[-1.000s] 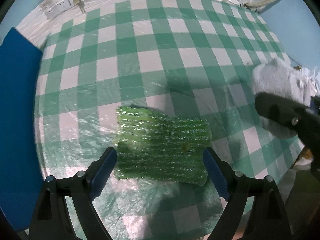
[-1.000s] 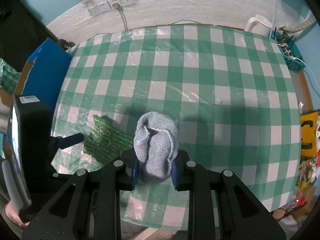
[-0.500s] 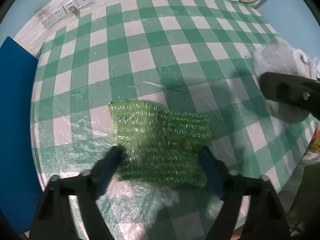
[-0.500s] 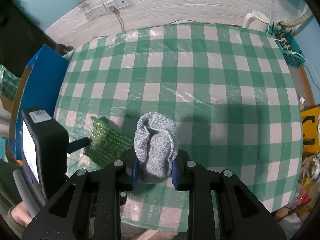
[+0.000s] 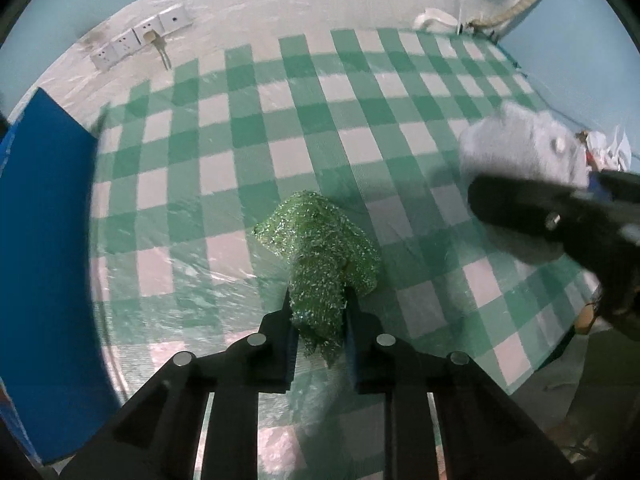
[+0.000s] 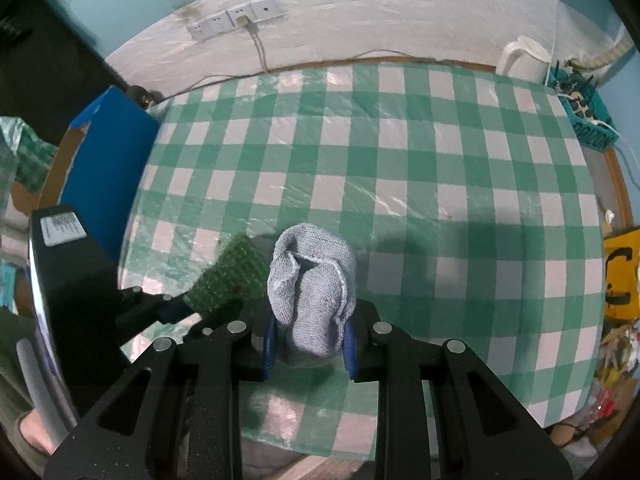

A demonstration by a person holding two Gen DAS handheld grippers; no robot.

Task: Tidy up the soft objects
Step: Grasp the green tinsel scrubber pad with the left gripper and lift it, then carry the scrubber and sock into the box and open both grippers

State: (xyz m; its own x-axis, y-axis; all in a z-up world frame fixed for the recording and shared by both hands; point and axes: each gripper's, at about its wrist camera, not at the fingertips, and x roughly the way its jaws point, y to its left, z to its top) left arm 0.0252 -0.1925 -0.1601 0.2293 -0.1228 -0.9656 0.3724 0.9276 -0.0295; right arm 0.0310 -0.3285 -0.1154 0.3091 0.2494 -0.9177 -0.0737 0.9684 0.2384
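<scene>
From the left wrist view, we see the left gripper (image 5: 318, 320) with its jaws closing on a green sparkly scouring cloth (image 5: 320, 256); the pads already pinch its near end into a narrow bunch, while the far part fans out and droops toward the green-and-white checked tablecloth (image 5: 280, 128). We judge the main risk here to be a shallow bite: the cloth is loose, open-knit and springy, with glittery strands, so a pinch on one gathered edge could let it slide out as it is carried. The drooping far end could also drag on the glossy plastic cover of the cloth (it looks slick and wrinkled) and tug the piece free. At the right edge, the right gripper (image 5: 560, 220) appears blurred, a grey knitted cloth (image 5: 520, 144) bulging above it. A blue box (image 5: 48, 240) stands along the left side of the table, and we guess it is where these go.

From the right wrist view, we see the right gripper (image 6: 308, 344) nearly closed, clamped on the grey knitted cloth (image 6: 312, 288), which is rolled into a soft, rounded bundle with a folded seam, its top standing clear above the pads. It is thick and compressible, so we think the hold is fair, though the bundle could unroll if it loosens. The green scouring cloth (image 6: 232, 276) sits just beside it on the left, in the left gripper (image 6: 188, 308); the two tools are close, and a sideways move could knock them together. The blue box (image 6: 112, 160) lies beyond, at the table's left edge.
</scene>
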